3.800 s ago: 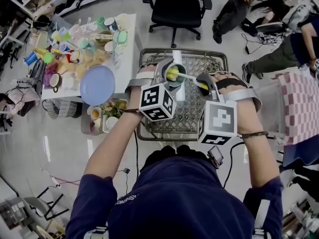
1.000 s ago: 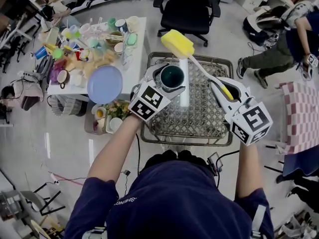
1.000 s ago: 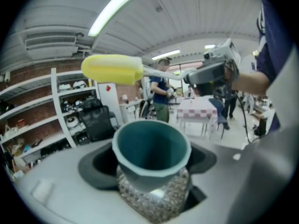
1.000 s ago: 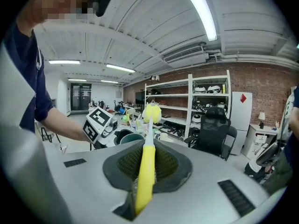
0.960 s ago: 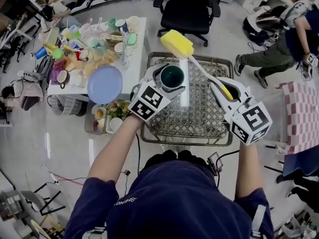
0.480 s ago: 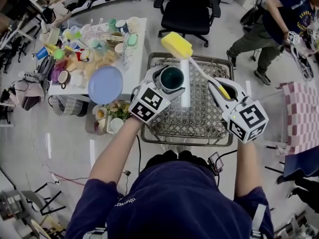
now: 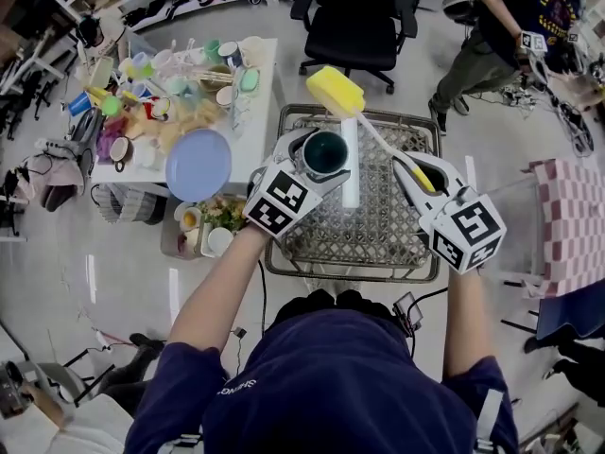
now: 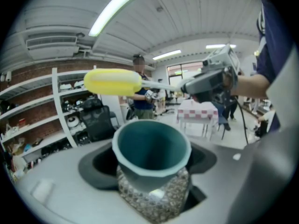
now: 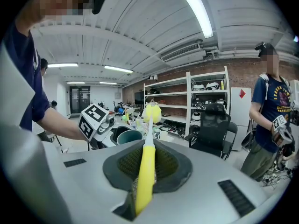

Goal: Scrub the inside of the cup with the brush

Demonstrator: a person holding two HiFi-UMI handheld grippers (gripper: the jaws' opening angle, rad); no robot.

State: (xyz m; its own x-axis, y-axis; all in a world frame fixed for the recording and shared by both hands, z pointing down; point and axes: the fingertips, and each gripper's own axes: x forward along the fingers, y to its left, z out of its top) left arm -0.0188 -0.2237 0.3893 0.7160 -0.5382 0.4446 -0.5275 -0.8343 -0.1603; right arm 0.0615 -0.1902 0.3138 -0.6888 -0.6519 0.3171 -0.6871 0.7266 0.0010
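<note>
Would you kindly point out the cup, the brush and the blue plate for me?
cup (image 7: pixel 326 152): head view, its teal inside.
brush (image 7: pixel 335 91): head view, its yellow sponge head.
blue plate (image 7: pixel 198 164): head view, middle of its face.

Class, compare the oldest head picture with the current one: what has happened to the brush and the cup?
The brush came out of the cup: its yellow sponge head, earlier inside, now hangs past the far rim, and the right gripper drew back to the person's right. Unchanged: the left gripper still clamps the cup, the right still clamps the brush handle, both over the wire basket.
</note>
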